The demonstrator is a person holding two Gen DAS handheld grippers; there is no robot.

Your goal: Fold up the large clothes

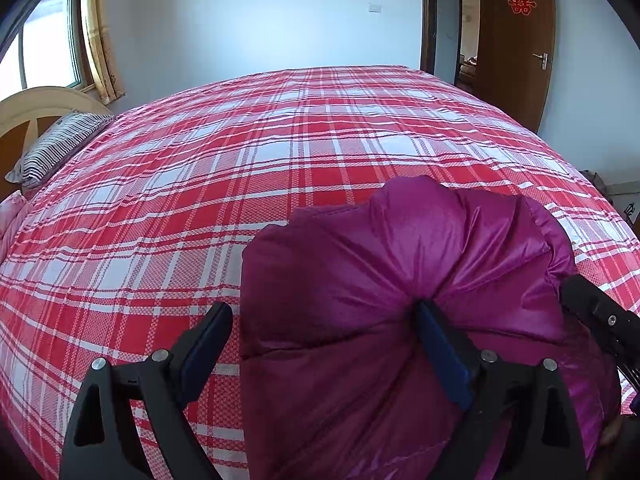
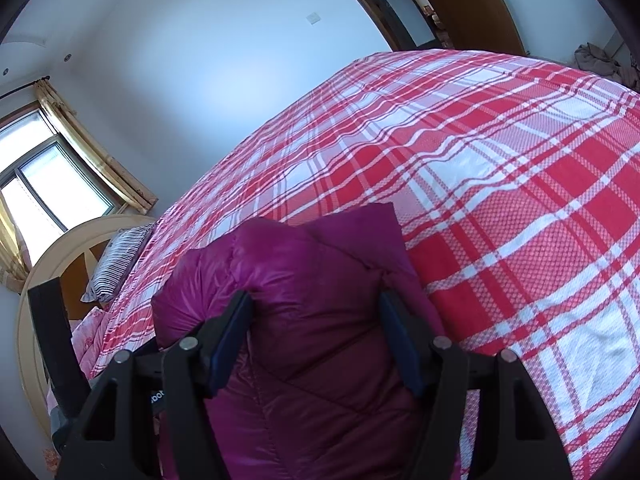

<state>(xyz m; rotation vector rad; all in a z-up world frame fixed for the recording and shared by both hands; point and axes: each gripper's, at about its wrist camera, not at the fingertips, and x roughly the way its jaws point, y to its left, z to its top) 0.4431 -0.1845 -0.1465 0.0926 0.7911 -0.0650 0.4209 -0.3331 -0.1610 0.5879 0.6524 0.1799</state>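
A magenta quilted puffer jacket (image 1: 400, 264) lies bunched on the red and white plaid bed cover (image 1: 240, 168). My left gripper (image 1: 324, 316) is open; its right finger presses into a crease of the jacket and its left finger (image 1: 208, 340) stands over the bare cover. In the right wrist view the jacket (image 2: 312, 292) fills the gap of my right gripper (image 2: 316, 300), whose jaws are spread wide with a thick fold between the pads. Part of the right gripper (image 1: 600, 316) shows at the jacket's right edge in the left wrist view.
A striped pillow (image 1: 60, 144) lies at the cream headboard (image 1: 36, 108) on the left. A window with yellow curtains (image 1: 98, 32) is behind it. A brown door (image 1: 516, 40) stands open at the far right. A pile of cloth (image 2: 596, 60) sits beyond the bed.
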